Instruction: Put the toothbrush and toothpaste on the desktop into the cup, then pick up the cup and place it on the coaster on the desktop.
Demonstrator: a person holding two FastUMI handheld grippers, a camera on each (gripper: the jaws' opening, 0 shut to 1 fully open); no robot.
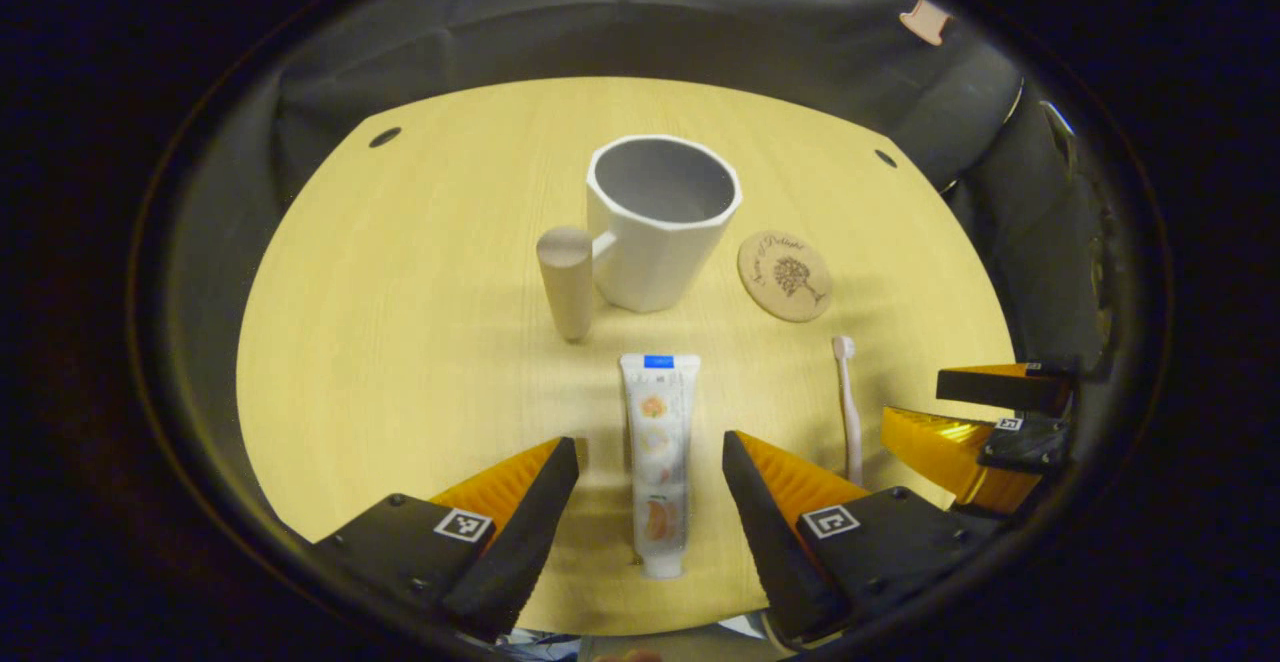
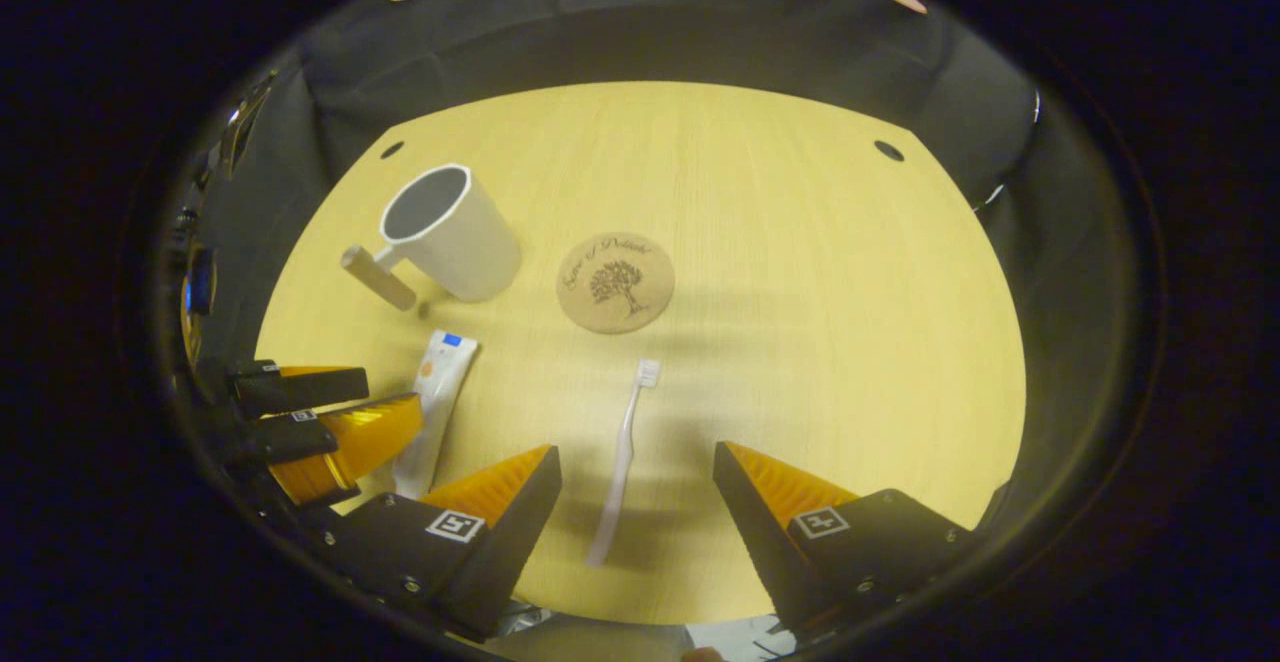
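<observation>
- Toothpaste [image 1: 658, 462] lies flat on the desktop [image 1: 400, 342], on the near side of the cup [image 1: 662, 217], its cap end toward you and its flat end toward the cup; it sits lengthwise between the spread fingers of your left gripper [image 1: 650, 497], which are wide apart and touch nothing; that alignment suits a grasp across the tube's width.
- Toothbrush [image 2: 622, 457] lies flat as well, near and to the right of the cup, bristle head pointing away toward the coaster [image 2: 615, 282]; your right gripper [image 2: 637, 502] straddles its handle with the fingers wide and apart from it; judged from this, both tools are staged for pick-up and no item is lifted yet.
- Cup stands upright with its mouth open and nothing inside; its wooden handle [image 1: 567, 280] projects to the left, away from the coaster, so the right side is free for dropping items in.
- Coaster rests just right of the cup, bare and not touching it; the last transfer looks short.
- Caution: the toothbrush is thin and low on the desktop; expect the fingers to need to come down close to the surface before closing.
</observation>
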